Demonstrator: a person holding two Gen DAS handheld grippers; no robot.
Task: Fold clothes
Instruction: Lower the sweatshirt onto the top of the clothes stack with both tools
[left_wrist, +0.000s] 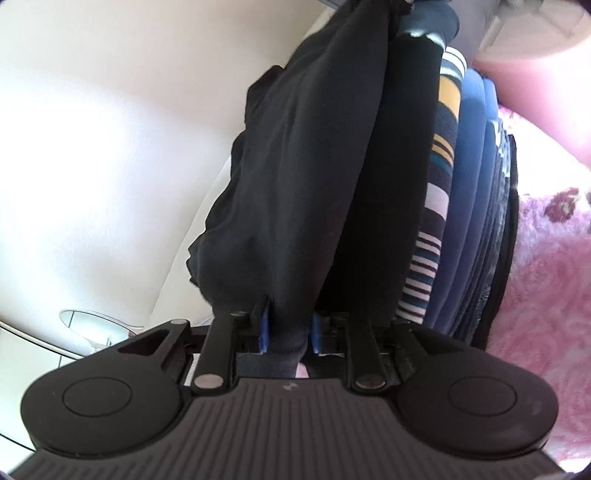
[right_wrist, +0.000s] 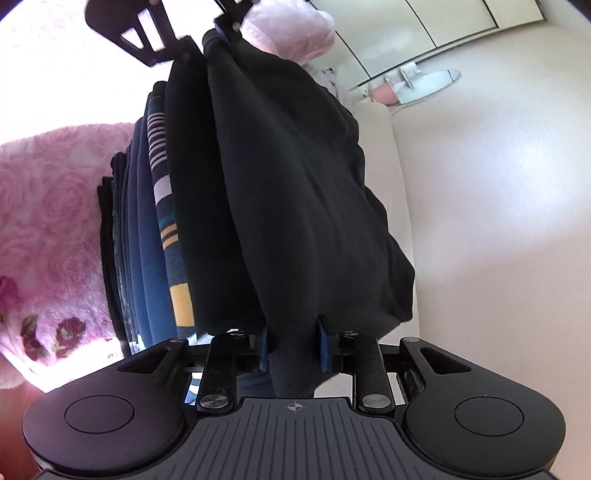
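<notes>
Left gripper (left_wrist: 287, 328): blue pads either side of a fold of the black fabric garment (left_wrist: 295, 166); whether they press it I cannot tell.
Right gripper (right_wrist: 294, 347): blue pads flank the other end of the same garment (right_wrist: 295, 192); cloth runs between them, grip unclear.
Garment: stretched between both grippers, alongside a stack of folded clothes.
Stack (left_wrist: 469, 206): folded striped navy, yellow and white piece, blue pieces, dark ones beyond, edges aligned.
Pink fluffy floral blanket (right_wrist: 48, 221): under the stack.
Cream surface (right_wrist: 480, 184): on the garment's far side.
</notes>
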